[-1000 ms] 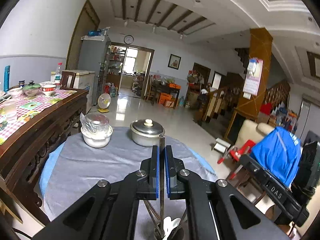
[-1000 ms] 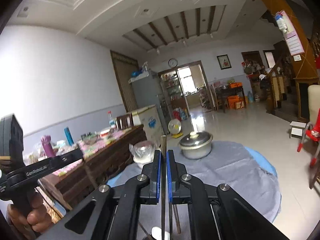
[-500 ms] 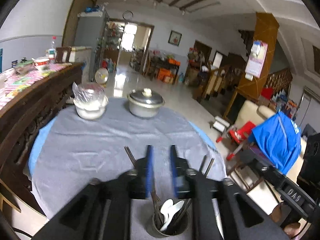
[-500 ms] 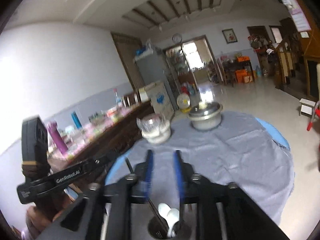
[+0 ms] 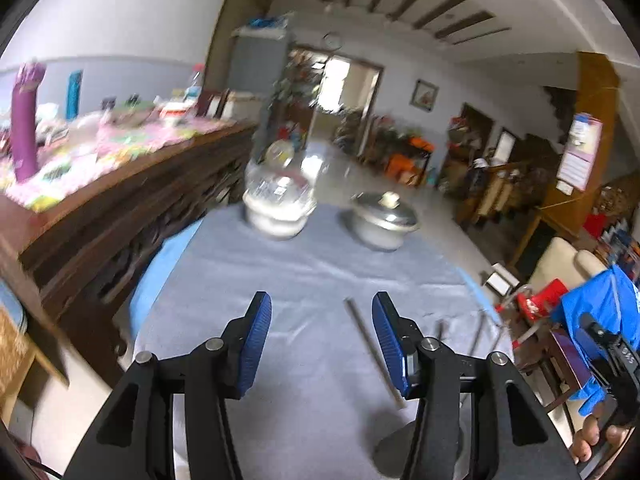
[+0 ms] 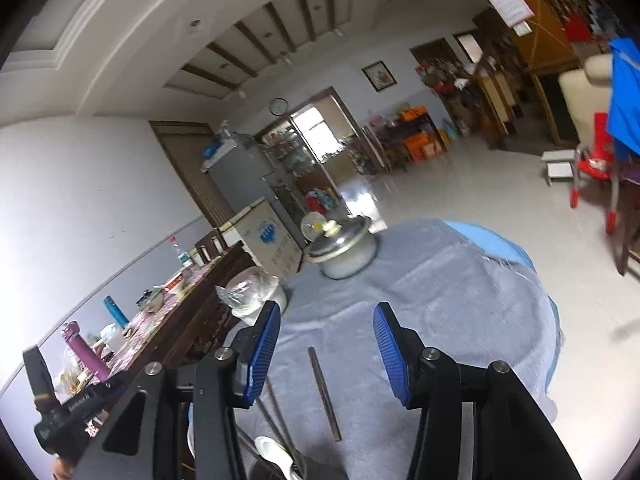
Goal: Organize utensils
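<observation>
Matt grey cloth, shiny metal pot

On the table, the covered bowl sits left of the lidded pot.

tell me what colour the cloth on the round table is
Grey, over a light blue layer at the edges; the cloth shows best in the right wrist view.

1. The right tool is hanging over the grey-clothed surface with its blue pads spread wide and nothing between them.
2. A chopstick is showing between the pads, slanting up beside a white spoon.
3. A lidded pot and a covered bowl are sitting at the far edge.
</observation>
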